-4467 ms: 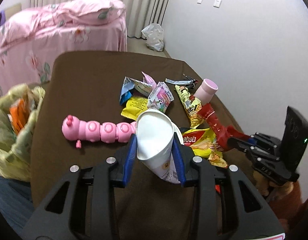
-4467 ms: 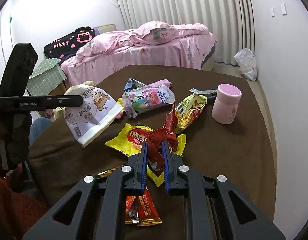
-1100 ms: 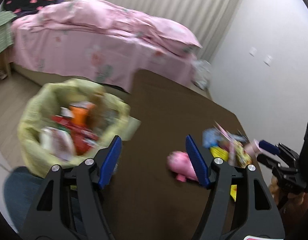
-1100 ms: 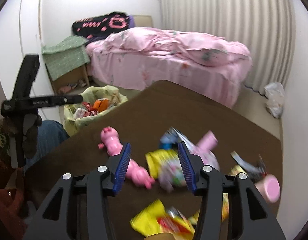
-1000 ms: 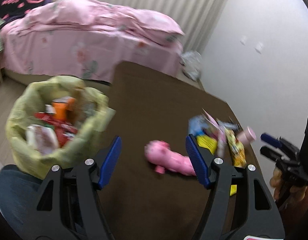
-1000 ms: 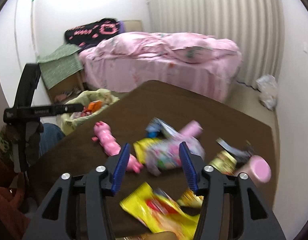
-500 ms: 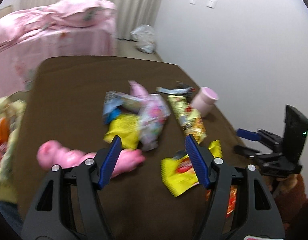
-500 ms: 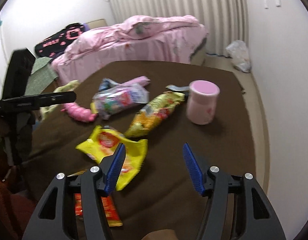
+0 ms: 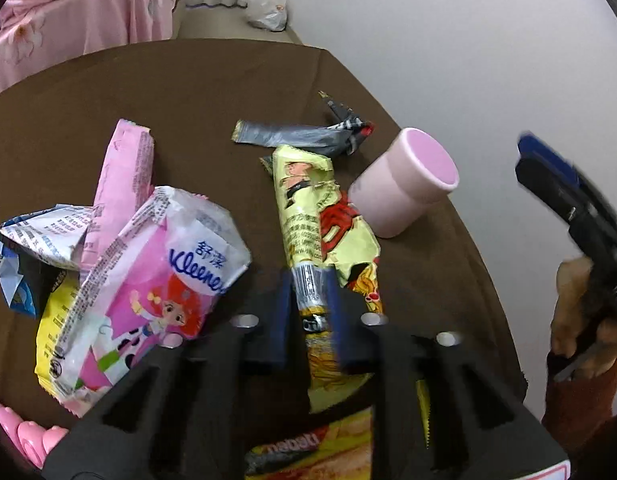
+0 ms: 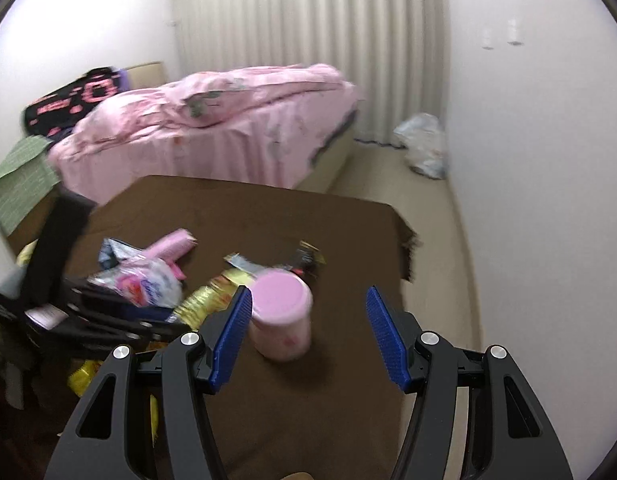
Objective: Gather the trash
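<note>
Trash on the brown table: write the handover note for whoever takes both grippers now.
Left gripper: jaws have just been closing and are now shut on the yellow snack wrapper.
Right gripper: jaws open, empty, pink cup just ahead.
On the table: Kleenex pack, pink wrapper, grey wrapper, Nabati packet.
Done: wrapper gripped, not lifted.
Left: bin it, then clear the remaining wrappers. The bin is out of view.

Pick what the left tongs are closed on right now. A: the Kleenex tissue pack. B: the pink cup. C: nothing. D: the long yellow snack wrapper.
D: in the left wrist view the left tongs pinch the silver end of the long yellow snack wrapper; their jaws have just been closing on it.
</note>
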A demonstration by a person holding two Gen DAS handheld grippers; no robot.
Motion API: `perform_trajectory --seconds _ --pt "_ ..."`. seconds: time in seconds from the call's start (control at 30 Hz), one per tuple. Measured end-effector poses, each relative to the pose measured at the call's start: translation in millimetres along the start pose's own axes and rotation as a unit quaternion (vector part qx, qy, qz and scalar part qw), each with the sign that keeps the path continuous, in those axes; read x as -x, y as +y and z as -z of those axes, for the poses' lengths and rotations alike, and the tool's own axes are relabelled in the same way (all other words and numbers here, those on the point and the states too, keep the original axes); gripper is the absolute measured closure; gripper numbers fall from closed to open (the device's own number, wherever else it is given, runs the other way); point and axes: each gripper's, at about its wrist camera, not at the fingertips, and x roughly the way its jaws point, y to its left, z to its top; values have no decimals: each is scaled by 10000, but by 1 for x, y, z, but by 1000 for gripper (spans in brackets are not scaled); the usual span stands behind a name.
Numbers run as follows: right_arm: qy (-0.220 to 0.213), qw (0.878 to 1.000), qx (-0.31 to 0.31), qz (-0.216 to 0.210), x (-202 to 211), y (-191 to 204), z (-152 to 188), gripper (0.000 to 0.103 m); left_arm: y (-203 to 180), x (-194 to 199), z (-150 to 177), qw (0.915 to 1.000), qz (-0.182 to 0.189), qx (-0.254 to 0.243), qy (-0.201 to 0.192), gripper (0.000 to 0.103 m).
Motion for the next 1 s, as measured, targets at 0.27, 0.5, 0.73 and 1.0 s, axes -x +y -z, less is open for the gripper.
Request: perform_trajectory --seconds 0.27,0.5,0.73,1.0 --pt "663 9958 66 -635 -72 -9 -39 58 32 71 18 9967 -255 166 -754 88" --pt "938 9933 -303 -605 -105 -41 -48 68 62 101 35 9926 -760 213 -925 88" --pt "1226 9839 -735 -1071 -131 -55 -41 69 82 108 44 9892 -898 424 -1077 88" --pt "1677 9744 -832 -1246 -165 -48 -31 90 78 114 53 9889 -893 349 -1132 88"
